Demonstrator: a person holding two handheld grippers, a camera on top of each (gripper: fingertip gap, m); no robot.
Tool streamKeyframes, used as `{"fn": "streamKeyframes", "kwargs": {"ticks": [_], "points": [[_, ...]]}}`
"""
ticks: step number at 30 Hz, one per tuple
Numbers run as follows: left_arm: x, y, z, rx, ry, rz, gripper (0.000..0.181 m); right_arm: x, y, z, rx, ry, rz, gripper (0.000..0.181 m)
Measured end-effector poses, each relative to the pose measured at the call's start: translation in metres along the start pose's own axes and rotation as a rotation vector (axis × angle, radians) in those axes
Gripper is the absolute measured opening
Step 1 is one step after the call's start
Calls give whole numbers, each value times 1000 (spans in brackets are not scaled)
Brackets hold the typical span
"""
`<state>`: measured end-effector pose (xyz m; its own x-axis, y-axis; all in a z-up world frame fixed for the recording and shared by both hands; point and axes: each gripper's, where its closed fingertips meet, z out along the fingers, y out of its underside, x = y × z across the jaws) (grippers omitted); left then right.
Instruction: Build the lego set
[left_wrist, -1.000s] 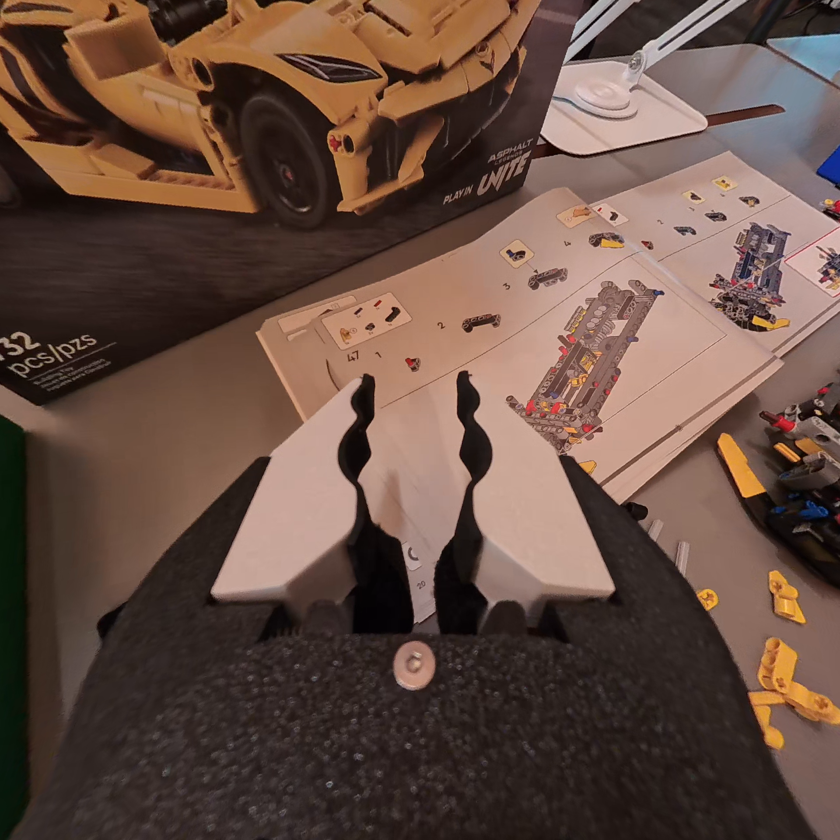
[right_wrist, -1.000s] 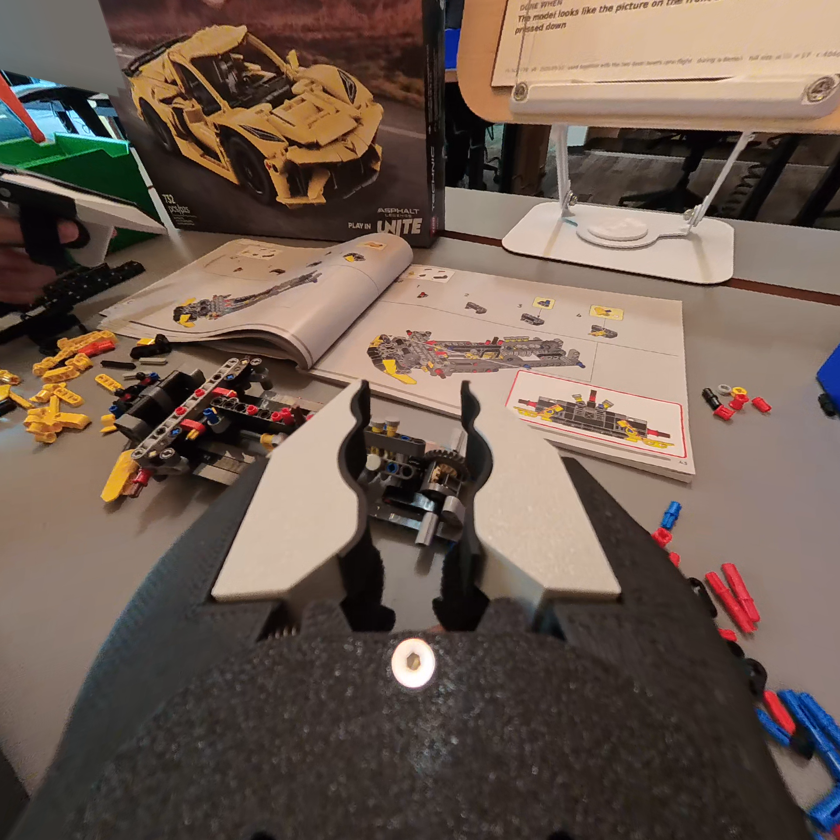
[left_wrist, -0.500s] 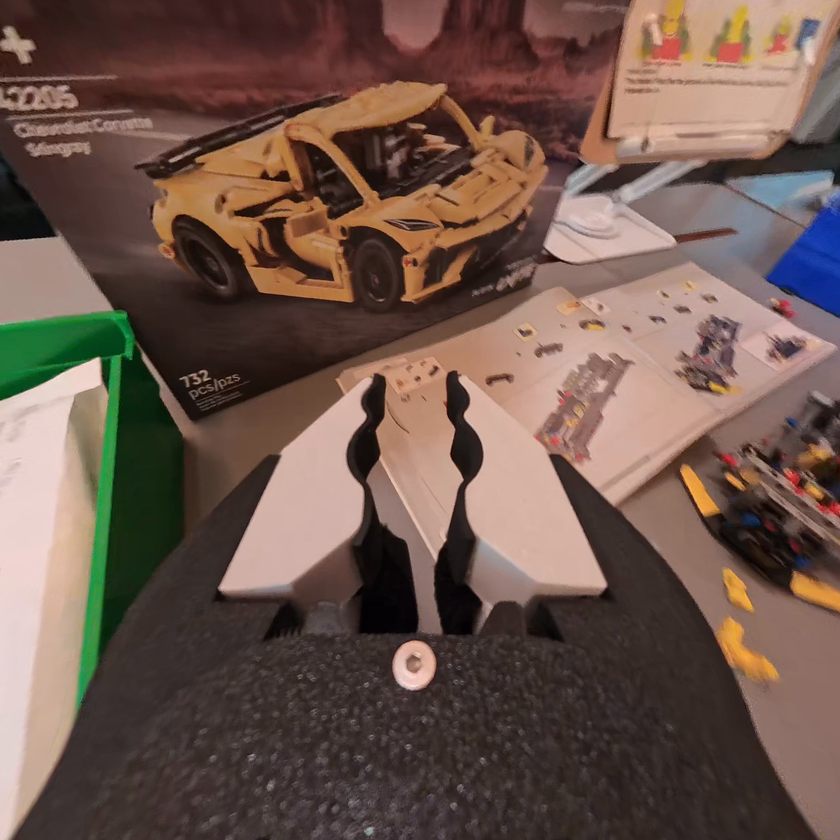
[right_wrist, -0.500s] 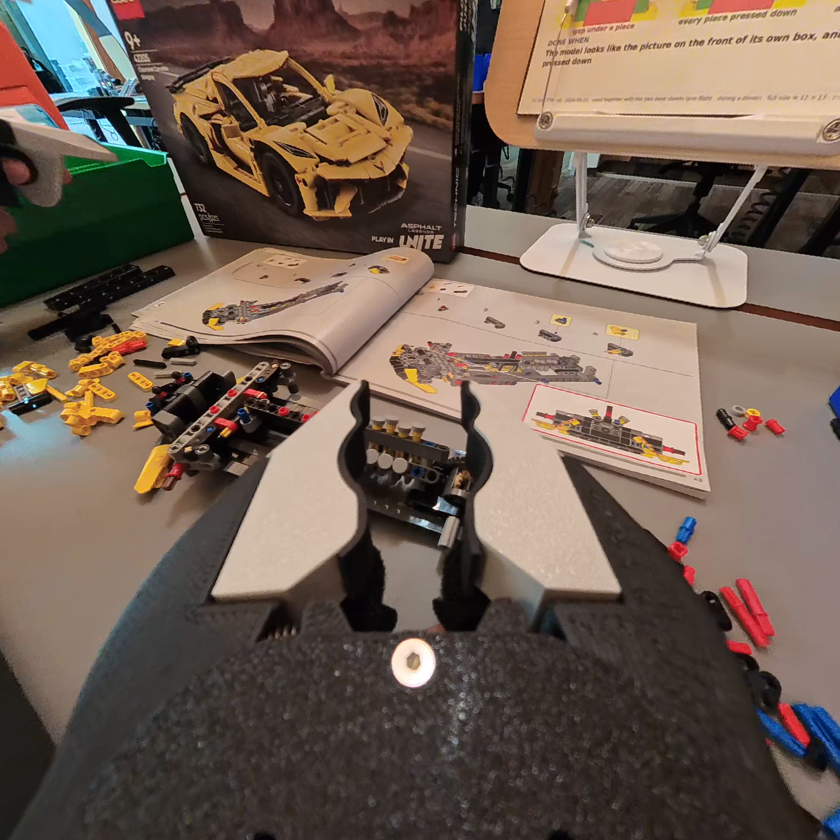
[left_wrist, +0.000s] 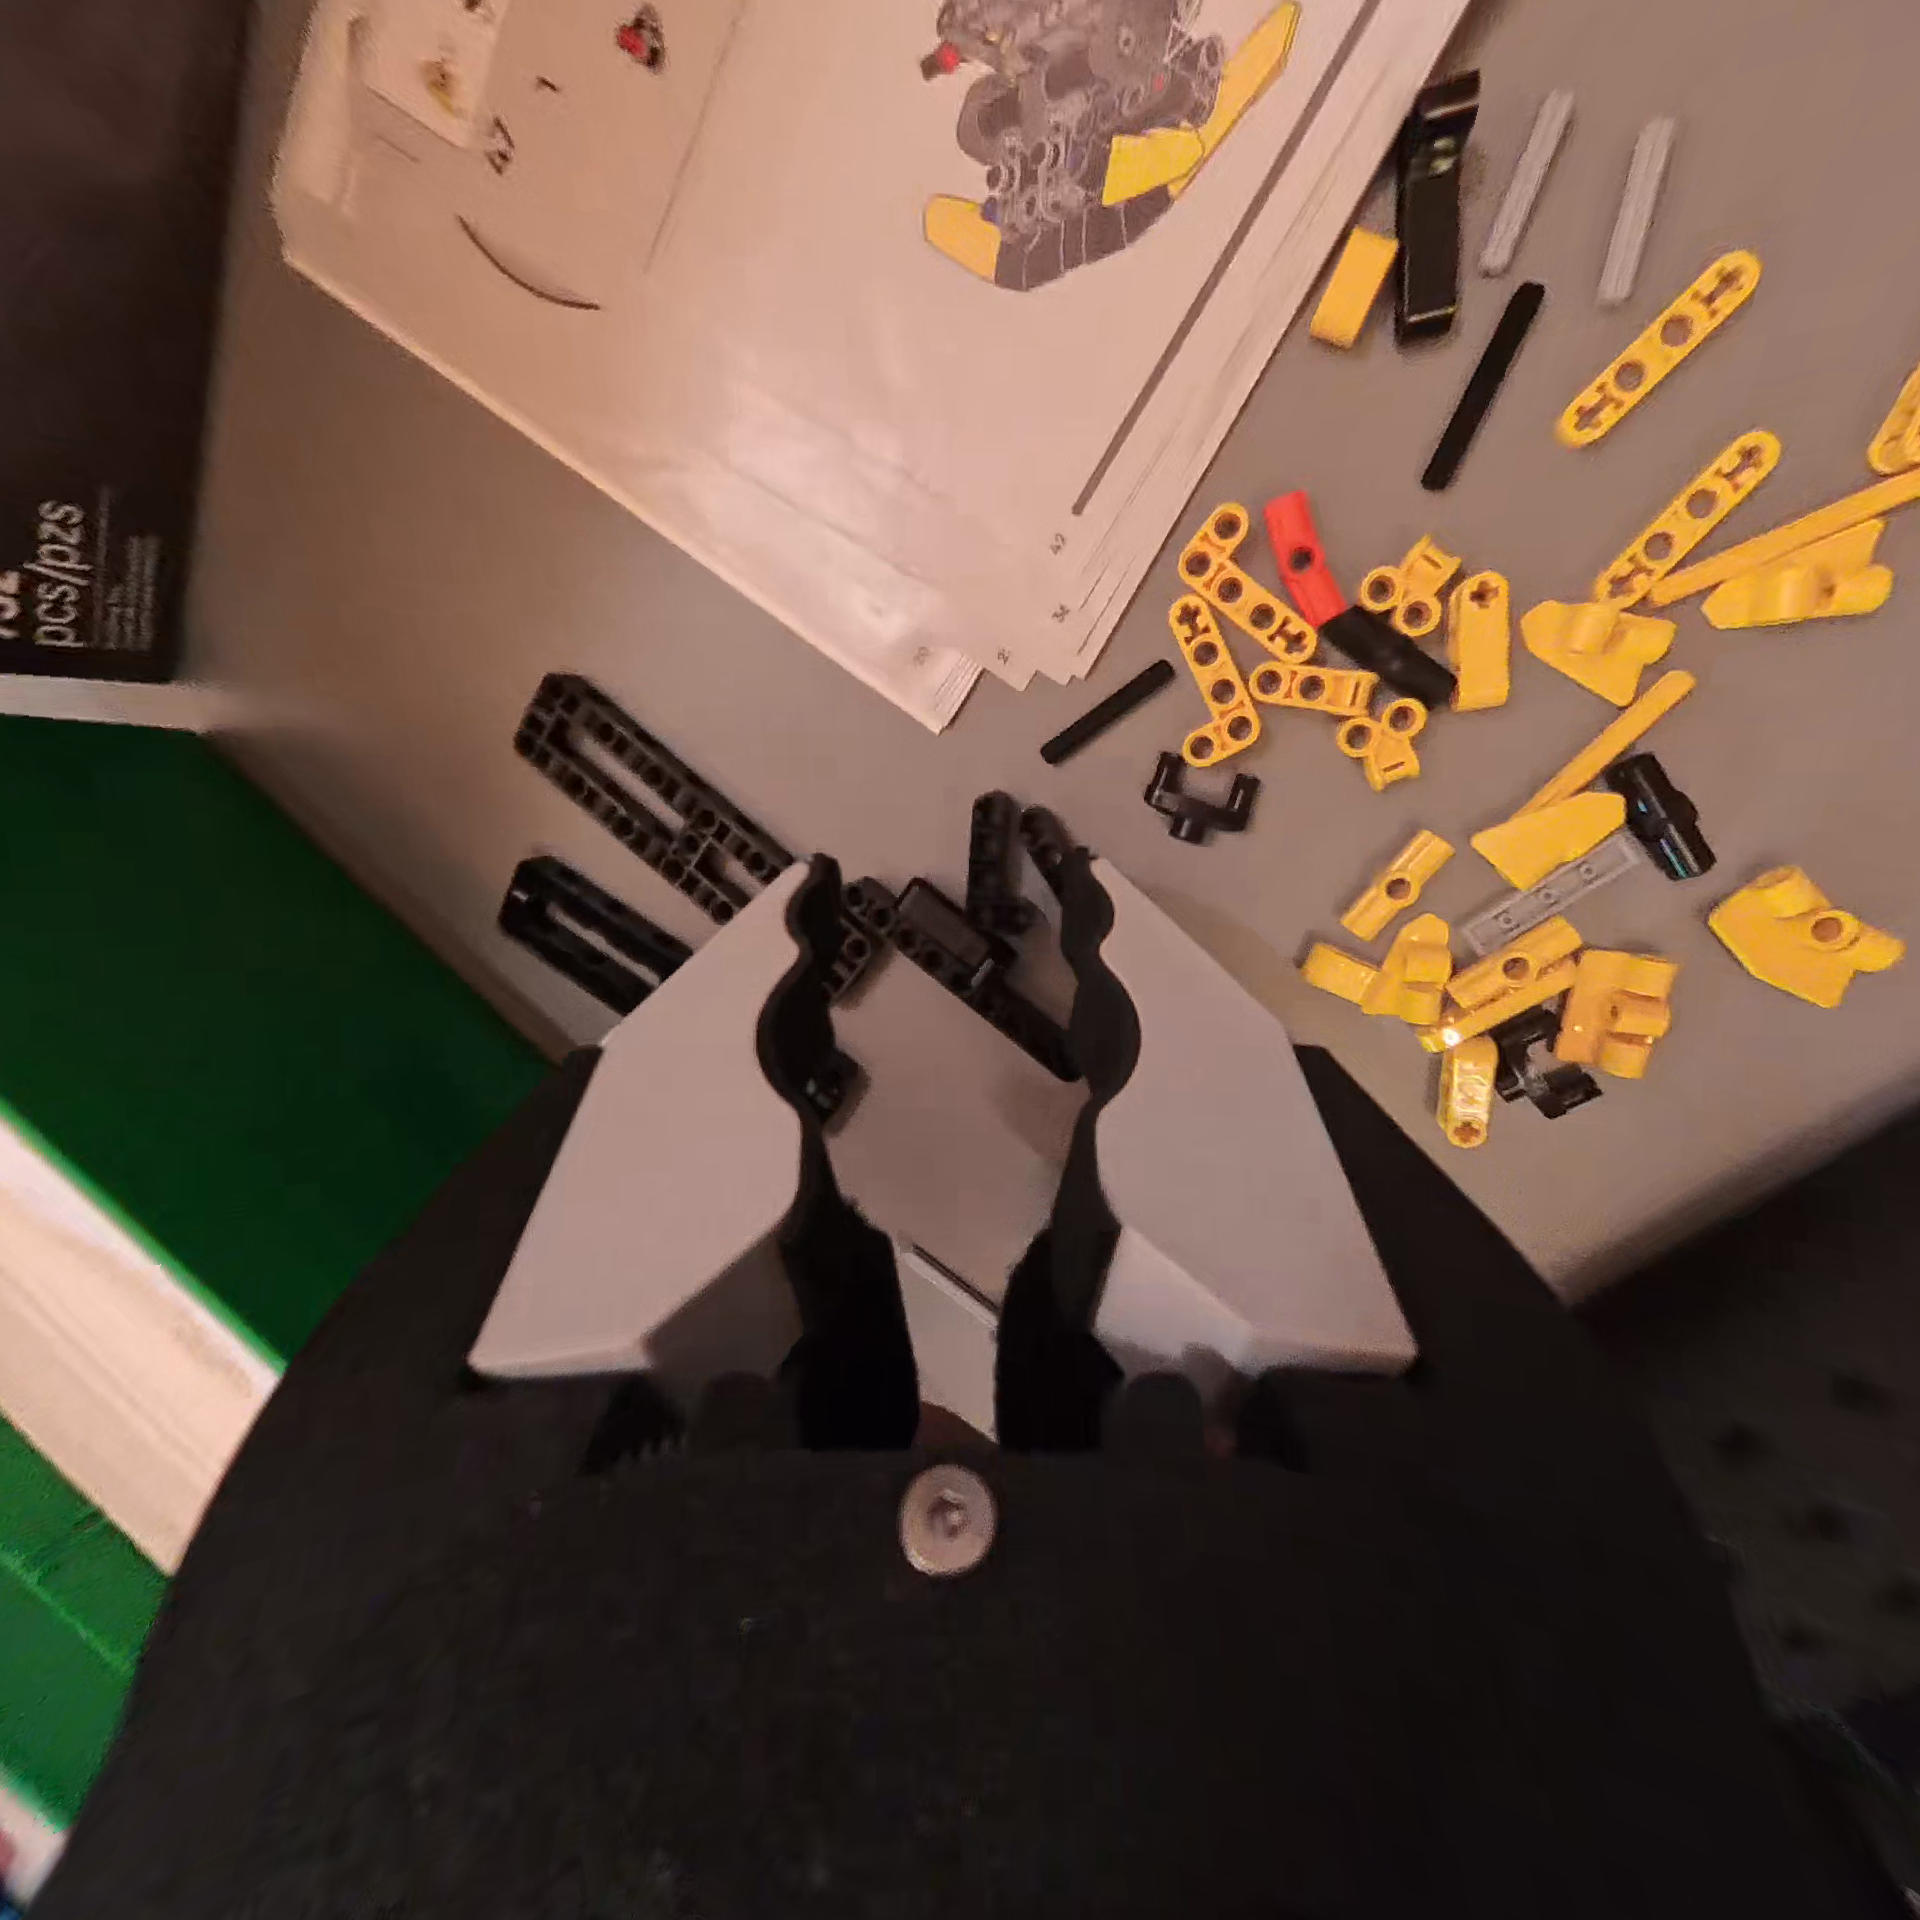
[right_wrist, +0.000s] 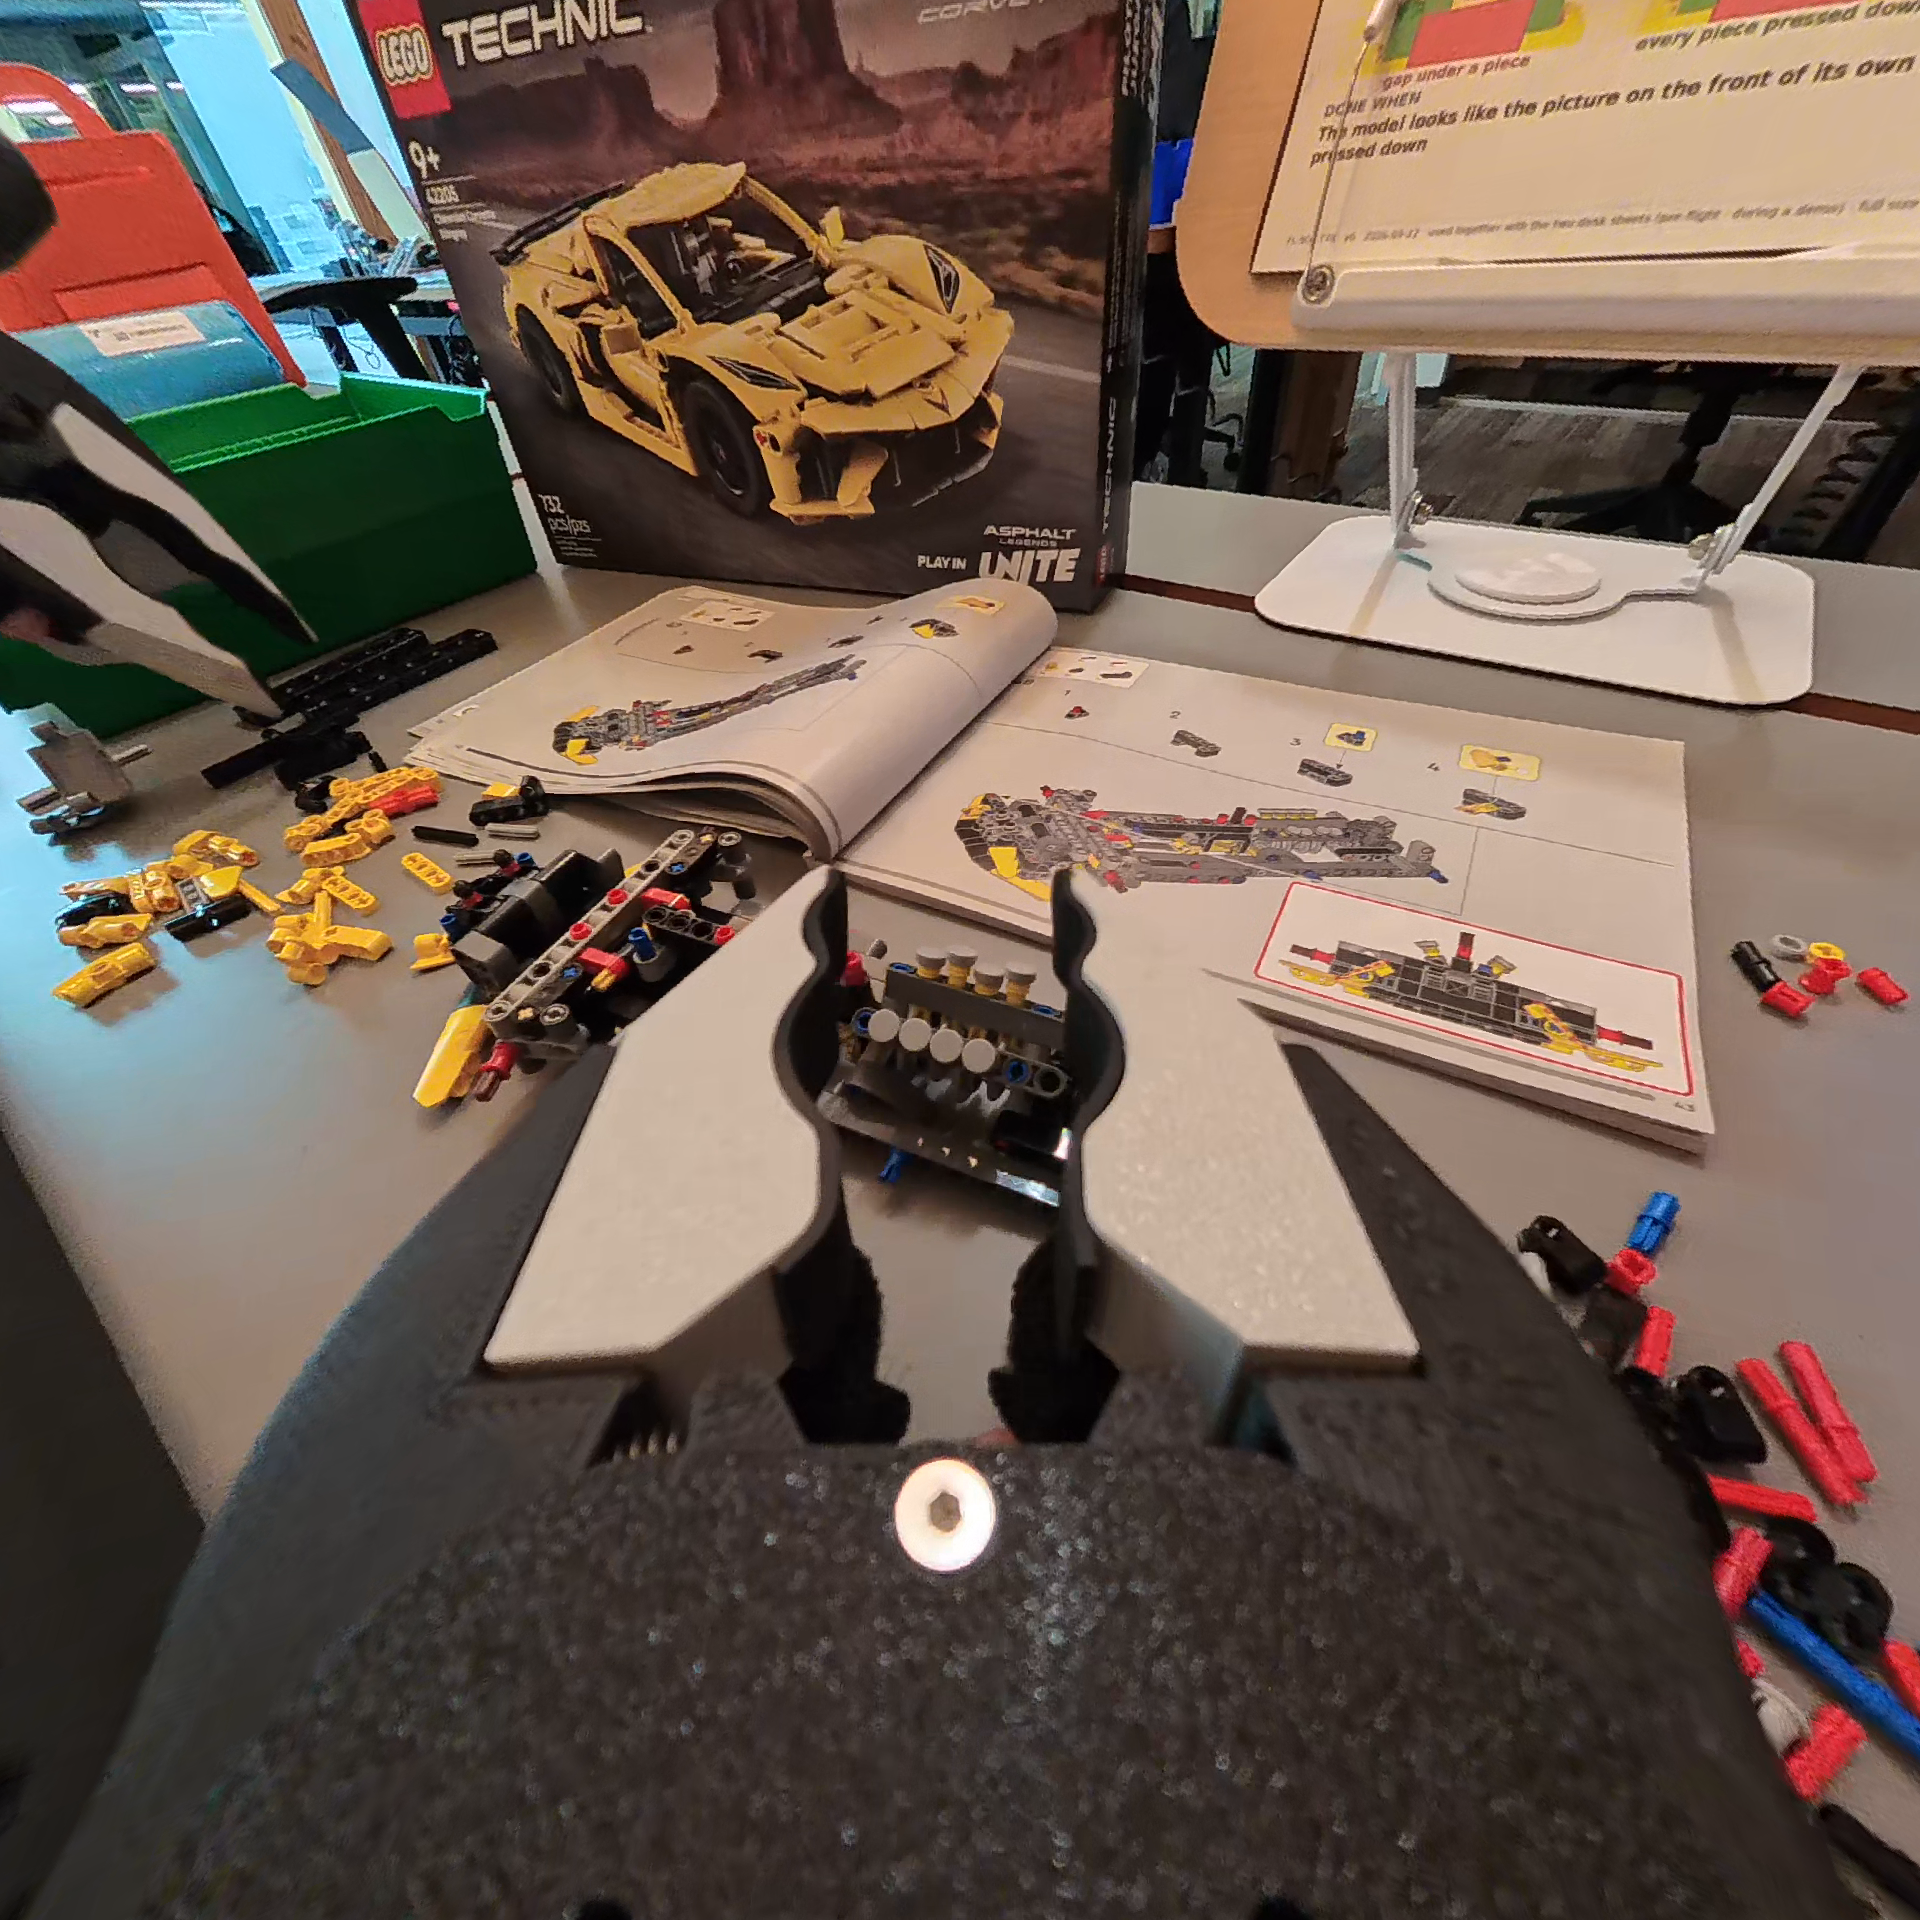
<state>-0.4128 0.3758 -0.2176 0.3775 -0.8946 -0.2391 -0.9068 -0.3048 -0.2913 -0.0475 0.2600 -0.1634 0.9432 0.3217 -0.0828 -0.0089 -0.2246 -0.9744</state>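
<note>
Both tongs stand spread and empty: the left gripper (left_wrist: 951, 873) over black beams (left_wrist: 665, 800) near the green bin (left_wrist: 208, 987), the right gripper (right_wrist: 945, 904) around, not touching, the engine block (right_wrist: 951, 1060) beside the open manual (right_wrist: 1299, 831), with yellow pieces (left_wrist: 1455, 665) scattered right.

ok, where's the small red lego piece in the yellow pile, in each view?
Left wrist view: red piece right of centre, upper half, beside the booklet's corner.
Right wrist view: red piece at left, mid-height, on the yellow pile's far edge.
Shared landmark: open instruction booklet.
</note>
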Motion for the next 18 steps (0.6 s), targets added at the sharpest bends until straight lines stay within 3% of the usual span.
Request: {"fn": "streamKeyframes", "kwargs": {"ticks": [3,6,11,18], "points": [[1,7,13,-64,64,31,24,0,1,0,-5,-5,9,37],[-7,17,23,-140,52,66,26,0,2,0,-7,-8,14,38],[2,12,26,-130,159,102,16,0,3,1,-13,-13,23,37],[9,10,24,-130,234,108,18,1,4,2,-19,-17,28,37]]}}
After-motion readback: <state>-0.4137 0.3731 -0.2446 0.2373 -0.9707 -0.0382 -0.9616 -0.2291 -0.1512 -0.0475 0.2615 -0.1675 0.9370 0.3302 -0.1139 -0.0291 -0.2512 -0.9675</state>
